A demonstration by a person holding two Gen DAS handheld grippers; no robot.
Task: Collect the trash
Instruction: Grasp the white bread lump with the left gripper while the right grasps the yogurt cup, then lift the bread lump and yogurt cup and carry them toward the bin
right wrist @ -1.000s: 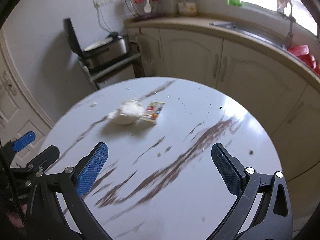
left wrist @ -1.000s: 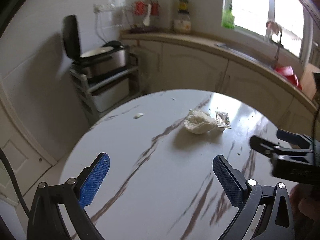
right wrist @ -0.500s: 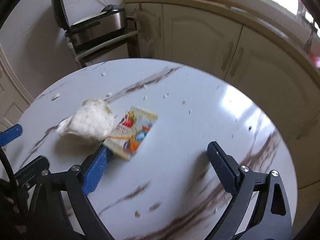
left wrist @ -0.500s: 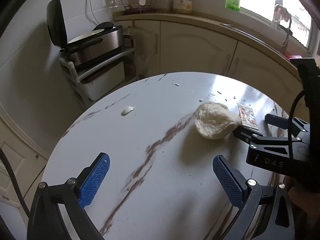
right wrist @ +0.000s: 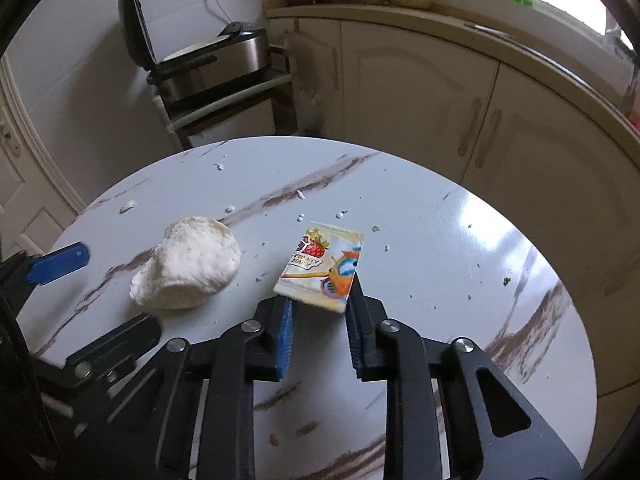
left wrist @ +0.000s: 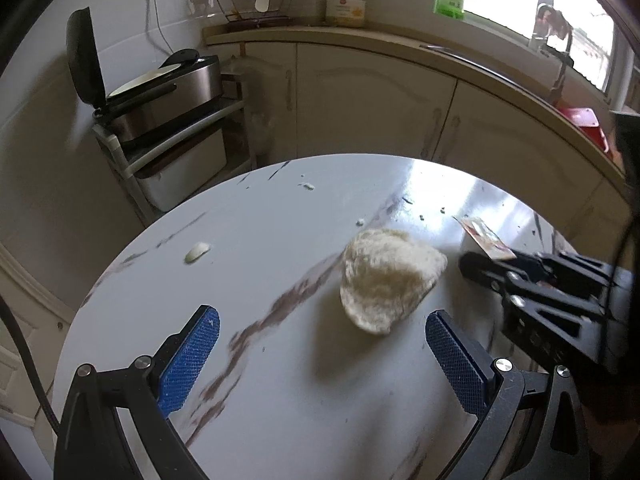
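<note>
My right gripper (right wrist: pixel 318 312) is closing its fingers on the snack wrapper (right wrist: pixel 320 266). The near edge of the wrapper sits between the pads, and the right pad appears to touch its corner. The left pad looks close to the opposite edge, but I cannot confirm a firm pinch. The wrapper lies flat near the middle of the round worktop (right wrist: pixel 460 240), with its far part extending beyond my fingertips.

My left gripper (left wrist: pixel 320 344) has its fingers spread wide and holds nothing. It hovers just short of the crumpled white tissue (left wrist: pixel 386 280), which rests on the worktop just beside the wrapper and apart from it.

Progress, as judged from these views: the task is at an early stage. No item has been lifted off the worktop. The wrapper grasp is in progress. The tissue is untouched. A small white scrap (left wrist: pixel 197 251) lies well apart to the left, near the worktop rim. Fine crumbs are scattered around the wrapper. No bin is visible in either view, so I cannot state where the trash goes.

Clearance: the worktop around both items is open. The two grippers are near each other, with the tissue between them, so the left approach needs care to avoid my right fingers. The cabinets (right wrist: pixel 420 92) and the appliance rack (right wrist: pixel 224 92) stand well beyond the far rim.
</note>
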